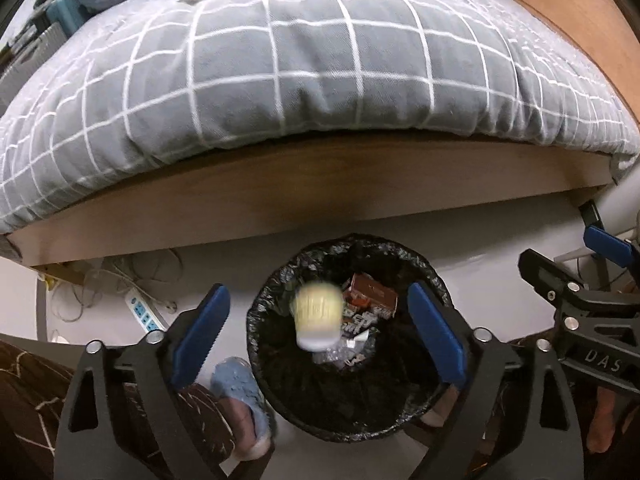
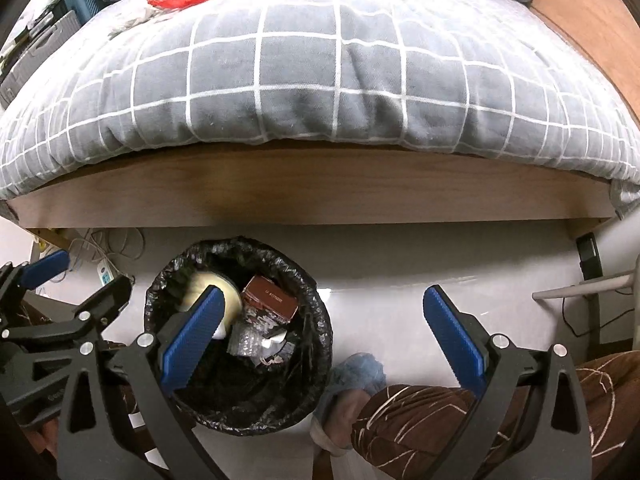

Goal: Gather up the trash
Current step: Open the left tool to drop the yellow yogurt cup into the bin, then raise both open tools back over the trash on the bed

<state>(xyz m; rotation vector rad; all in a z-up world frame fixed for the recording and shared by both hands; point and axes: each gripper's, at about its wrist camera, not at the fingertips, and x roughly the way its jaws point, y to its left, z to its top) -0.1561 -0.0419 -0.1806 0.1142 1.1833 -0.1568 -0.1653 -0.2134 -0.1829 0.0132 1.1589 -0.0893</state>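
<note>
While both grippers' fingers gape empty, cup (image 1: 318, 316) blurs over bin (image 1: 272, 292); bed (image 1: 320, 80) beyond.

Left gripper (image 1: 319, 322): mine, pointing steeply down, jaws spread wide, nothing pressed between the pads. Right gripper (image 2: 326, 334): mine, just beside it, same downward tilt, jaws also spread wide, nothing between them.

Dim, fisheye-warped — falling cup (image 1: 318, 318) blurred
</note>
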